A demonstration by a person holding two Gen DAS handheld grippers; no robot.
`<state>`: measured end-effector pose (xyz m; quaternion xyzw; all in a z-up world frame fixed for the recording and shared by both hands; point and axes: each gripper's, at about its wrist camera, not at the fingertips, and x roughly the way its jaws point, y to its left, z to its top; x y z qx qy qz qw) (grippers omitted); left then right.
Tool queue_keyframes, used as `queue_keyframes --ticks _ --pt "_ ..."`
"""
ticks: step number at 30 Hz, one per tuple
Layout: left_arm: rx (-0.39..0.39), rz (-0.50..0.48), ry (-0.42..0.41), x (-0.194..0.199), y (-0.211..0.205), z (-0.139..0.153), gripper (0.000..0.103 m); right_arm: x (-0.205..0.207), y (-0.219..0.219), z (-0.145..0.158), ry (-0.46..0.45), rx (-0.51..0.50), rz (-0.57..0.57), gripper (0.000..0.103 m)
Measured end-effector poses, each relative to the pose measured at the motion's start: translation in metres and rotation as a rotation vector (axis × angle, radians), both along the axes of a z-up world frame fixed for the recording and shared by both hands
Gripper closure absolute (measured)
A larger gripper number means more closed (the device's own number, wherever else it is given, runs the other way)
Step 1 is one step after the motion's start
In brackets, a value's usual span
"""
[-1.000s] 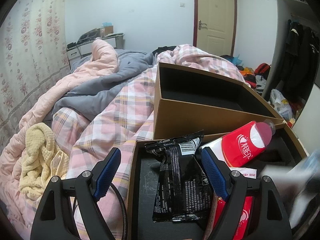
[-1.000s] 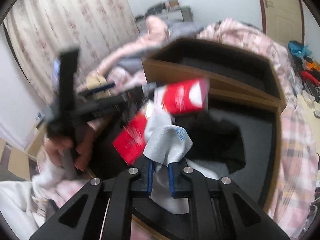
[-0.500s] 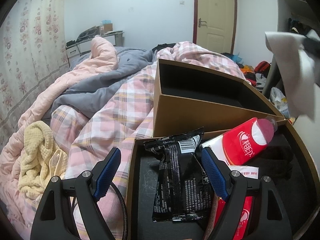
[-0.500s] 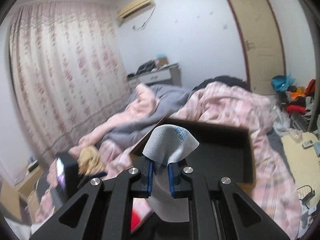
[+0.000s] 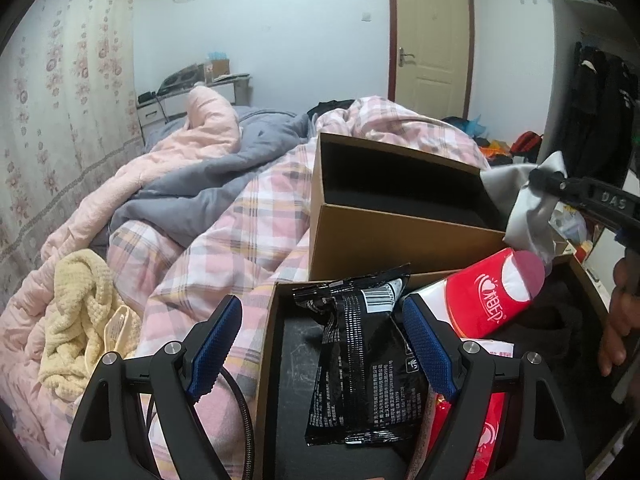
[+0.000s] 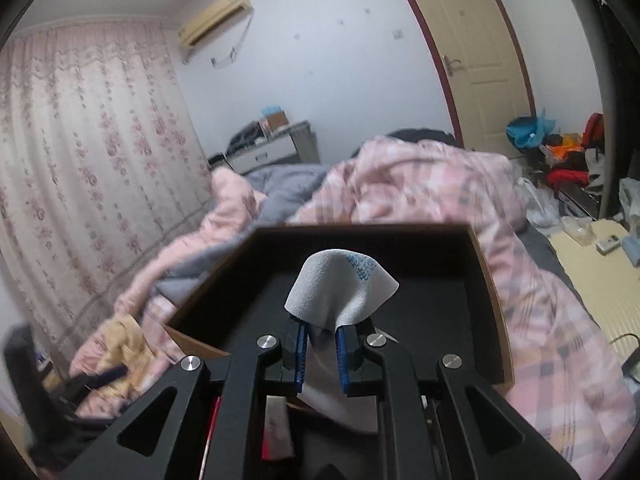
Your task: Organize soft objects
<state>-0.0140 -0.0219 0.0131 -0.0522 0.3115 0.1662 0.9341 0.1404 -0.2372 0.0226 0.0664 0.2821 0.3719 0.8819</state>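
Matt grey cloth (image 6: 340, 292), glossy black foil packet (image 5: 360, 360), brown cardboard box (image 5: 400, 236), soft plaid quilt (image 5: 240, 232).

**Layout: two boxes on bed**

Sitting on the quilt (image 5: 256, 216): far box (image 5: 400, 236), directly behind near box (image 5: 272, 344), walls touching. Lying in near box: snack packet (image 5: 360, 364), tissue pack (image 5: 492, 300) leaning at its right. Lying left of both boxes: towel (image 5: 76, 320). Hanging over far box's right corner: cloth (image 6: 340, 284).
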Motion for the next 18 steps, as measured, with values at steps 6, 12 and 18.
queue_keyframes --ticks 6,12,18 --pt "-0.008 -0.008 0.024 0.005 0.002 -0.004 0.023 0.008 -0.003 -0.002 0.061 -0.031 -0.038 0.084" --pt "0.012 -0.015 0.018 0.005 -0.002 -0.003 0.023 0.002 0.008 -0.015 0.115 -0.137 -0.036 0.017" --pt "0.021 -0.016 0.026 0.008 -0.003 -0.005 0.023 -0.009 0.009 -0.012 0.065 -0.165 -0.023 0.017"
